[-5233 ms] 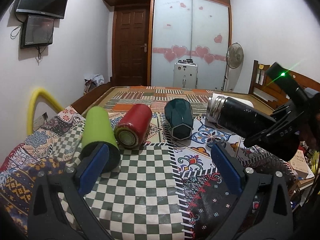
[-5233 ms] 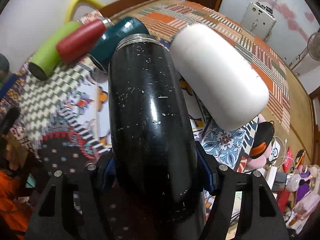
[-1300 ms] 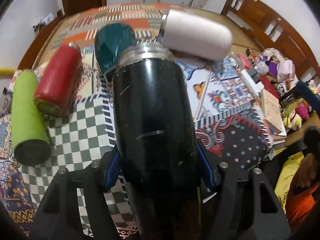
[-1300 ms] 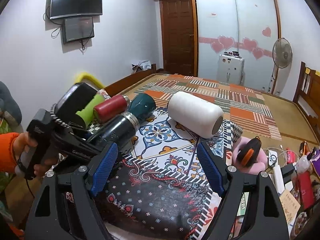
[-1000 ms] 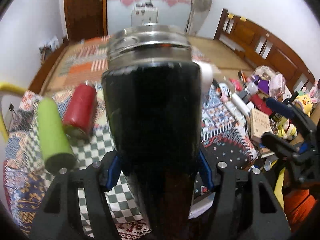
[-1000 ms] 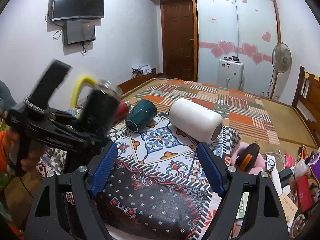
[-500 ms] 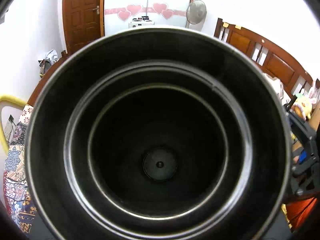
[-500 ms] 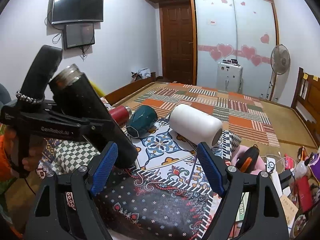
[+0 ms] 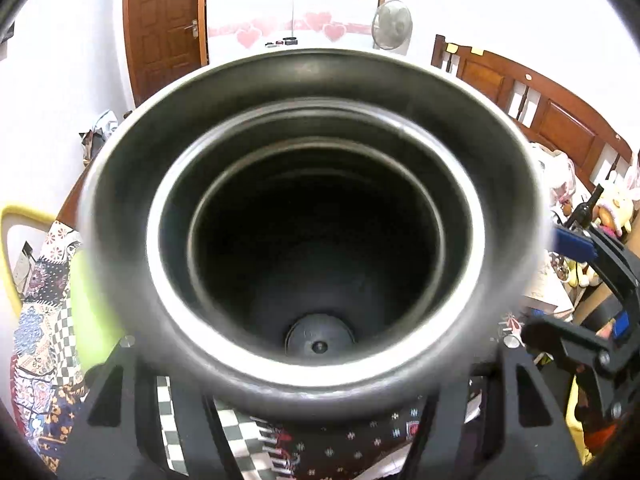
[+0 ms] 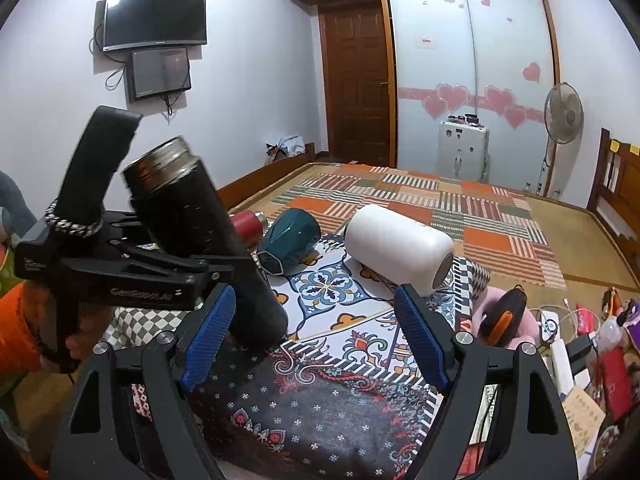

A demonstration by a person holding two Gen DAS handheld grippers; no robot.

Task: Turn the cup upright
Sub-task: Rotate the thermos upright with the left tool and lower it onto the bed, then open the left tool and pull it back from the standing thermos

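Observation:
My left gripper (image 10: 224, 272) is shut on the black cup (image 10: 200, 236) and holds it tilted, steel mouth up and to the left, its base near the patterned cloth (image 10: 320, 400). In the left wrist view the cup's open mouth (image 9: 316, 224) fills the frame and hides the fingers. My right gripper (image 10: 316, 332) is open and empty, just right of the cup above the cloth. It also shows at the right edge of the left wrist view (image 9: 596, 280).
A white cup (image 10: 396, 248), a teal cup (image 10: 288, 240) and a red cup (image 10: 248, 224) lie on their sides behind. A green cup (image 9: 92, 312) lies at the left. Clutter and an orange-black item (image 10: 500, 316) sit at the right.
The black cup passed from my right gripper to my left. The left gripper has swung it from lying towards upright; in the last half second it lowered slightly towards the cloth. My right gripper stays open.

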